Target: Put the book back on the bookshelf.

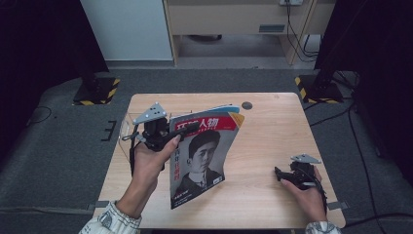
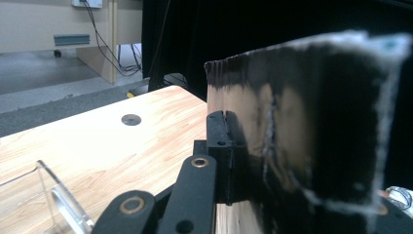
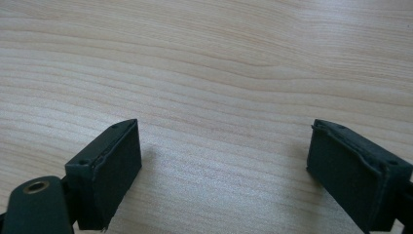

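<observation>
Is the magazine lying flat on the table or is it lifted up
Lifted up. The left claw is shut on the magazine near its top edge; it hangs upright above the table.

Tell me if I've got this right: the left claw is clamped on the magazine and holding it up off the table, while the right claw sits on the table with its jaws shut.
Not quite. The right claw has its jaws standing wide apart over bare wood, as the right gripper view shows. The rest holds: the left claw is clamped on the magazine, lifted above the table.
</observation>
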